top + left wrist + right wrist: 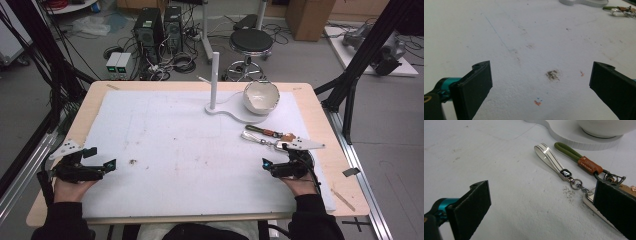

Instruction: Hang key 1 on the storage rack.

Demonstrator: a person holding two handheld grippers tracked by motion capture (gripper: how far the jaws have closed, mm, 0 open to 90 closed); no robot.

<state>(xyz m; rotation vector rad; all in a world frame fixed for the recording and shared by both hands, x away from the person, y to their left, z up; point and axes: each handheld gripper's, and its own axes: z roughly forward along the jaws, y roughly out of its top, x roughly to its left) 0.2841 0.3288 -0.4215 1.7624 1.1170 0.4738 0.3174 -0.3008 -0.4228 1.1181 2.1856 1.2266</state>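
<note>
White foam covers the table [320,125]. From above, your left gripper [100,159] rests at its left edge, jaws spread, holding nothing. Your right gripper [280,156] sits just beside the two key straps [265,135], below the bowl [261,96].

In the left gripper view, your jaws gape over bare, stained foam.

In the right gripper view, your jaws stand wide and released; the white strap [550,160] and green strap [571,153] lie ahead, the right jaw over their metal end.

mat centre [175,140]: free | far right: stand [235,112], bowl [260,96] | keychains [262,134] beside right tool [270,166]
</note>
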